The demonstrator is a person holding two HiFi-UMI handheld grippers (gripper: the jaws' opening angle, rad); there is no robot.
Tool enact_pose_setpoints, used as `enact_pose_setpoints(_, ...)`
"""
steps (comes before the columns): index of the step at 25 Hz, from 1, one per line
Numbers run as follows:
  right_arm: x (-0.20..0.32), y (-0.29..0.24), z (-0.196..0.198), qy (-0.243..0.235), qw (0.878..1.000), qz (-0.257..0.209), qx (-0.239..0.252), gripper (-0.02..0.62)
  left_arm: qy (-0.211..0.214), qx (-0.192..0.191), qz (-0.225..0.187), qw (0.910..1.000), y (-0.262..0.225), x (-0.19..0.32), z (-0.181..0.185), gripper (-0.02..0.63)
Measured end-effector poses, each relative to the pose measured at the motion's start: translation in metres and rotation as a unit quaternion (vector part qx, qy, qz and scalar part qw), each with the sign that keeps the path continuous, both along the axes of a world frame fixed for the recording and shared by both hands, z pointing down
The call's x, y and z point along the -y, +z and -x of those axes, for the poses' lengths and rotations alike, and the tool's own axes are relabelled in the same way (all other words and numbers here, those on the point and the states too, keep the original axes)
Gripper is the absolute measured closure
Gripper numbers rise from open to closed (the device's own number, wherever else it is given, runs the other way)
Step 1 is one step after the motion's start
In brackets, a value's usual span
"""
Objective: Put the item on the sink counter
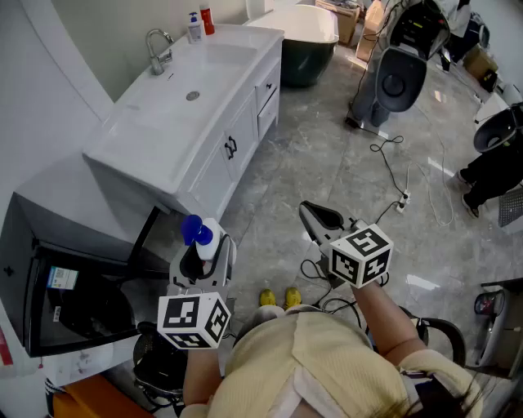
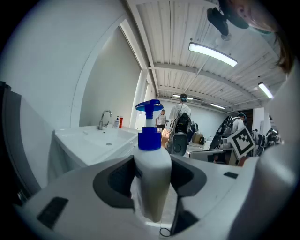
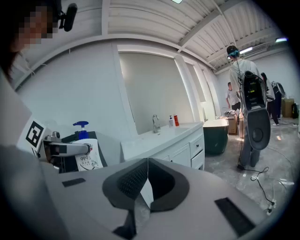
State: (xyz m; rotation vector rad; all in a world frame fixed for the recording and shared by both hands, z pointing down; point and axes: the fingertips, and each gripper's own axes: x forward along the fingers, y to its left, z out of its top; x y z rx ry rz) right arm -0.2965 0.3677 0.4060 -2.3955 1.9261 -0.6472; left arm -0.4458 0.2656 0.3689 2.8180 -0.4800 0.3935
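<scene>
- My left gripper (image 2: pixel 152 174) is clamped on the bottle (image 2: pixel 152 180): both pads press against its white sides, with the jaws set wide to fit it.
- The bottle stands upright in that grip, its blue pump head (image 2: pixel 149 107) rising above the jaws.
- In the head view the bottle (image 1: pixel 209 239) is off the counter (image 1: pixel 155 135). I hold it in the air over the grey floor (image 1: pixel 327 155), just past the counter's near end and lower than its top.
- A dark cabinet (image 1: pixel 69 286) sits to the left of the bottle, beside the counter's near end.
- My right gripper (image 3: pixel 146 180) has its jaws pressed together with nothing between them.
- In the head view the right gripper (image 1: pixel 315 216) is to the right of the left one, apart from it, and over the floor.
- The right gripper view shows the bottle (image 3: pixel 87 157) from the side, pinched in my left jaws.
- The counter is white, with a basin and a tap (image 1: pixel 158 51) at the wall side.
- Two small bottles (image 1: pixel 199 23), one white and one red, stand at the counter's far end.
- A tub (image 1: pixel 304 34) lies beyond the counter.
- A cable (image 1: pixel 392 159) trails across the floor to the right.
</scene>
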Motion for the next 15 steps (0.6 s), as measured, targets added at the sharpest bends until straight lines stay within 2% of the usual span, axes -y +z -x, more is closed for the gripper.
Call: enact_pose_setpoints(15,0.016,-0.002,0.007,-0.014,1.000,-0.007,0.013,0.568,-0.010,0.002,0.004,0.9999,0.004,0.013,0.006,0.370)
